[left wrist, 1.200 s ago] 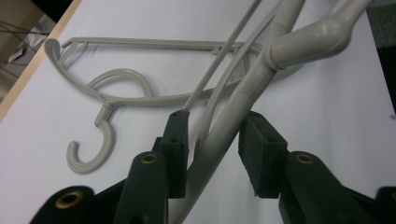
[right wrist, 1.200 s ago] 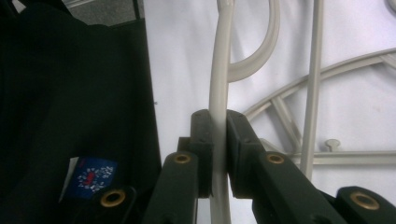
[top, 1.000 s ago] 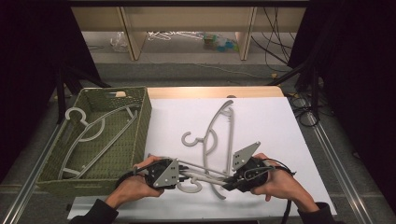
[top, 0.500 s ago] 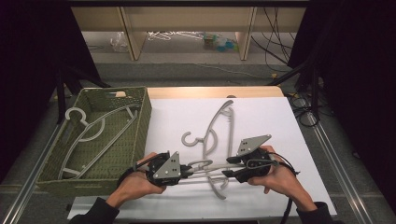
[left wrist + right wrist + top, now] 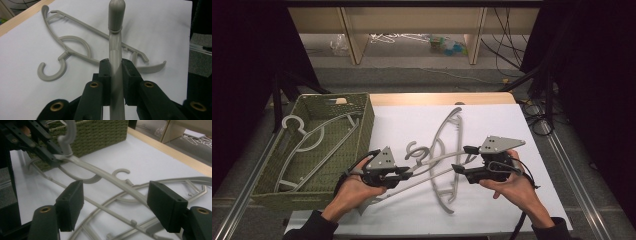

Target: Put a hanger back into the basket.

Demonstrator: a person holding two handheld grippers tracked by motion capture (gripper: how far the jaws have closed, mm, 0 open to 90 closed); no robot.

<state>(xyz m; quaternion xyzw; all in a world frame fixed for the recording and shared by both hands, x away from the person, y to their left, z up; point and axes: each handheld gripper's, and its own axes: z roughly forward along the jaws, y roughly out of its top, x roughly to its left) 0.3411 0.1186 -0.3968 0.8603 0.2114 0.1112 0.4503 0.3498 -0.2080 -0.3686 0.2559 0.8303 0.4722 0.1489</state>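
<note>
My left gripper (image 5: 408,172) is clenched on the arm of a grey hanger (image 5: 432,172), lifted a little above the white table (image 5: 502,125) near its front edge. My right gripper (image 5: 461,159) has just been opening; its jaws now stand wide, released, with the other arm of that hanger passing between them without touching the pads. A second hanger (image 5: 447,150) lies flat under it, mid-table. A green basket (image 5: 364,117) stands at the left edge.
</note>
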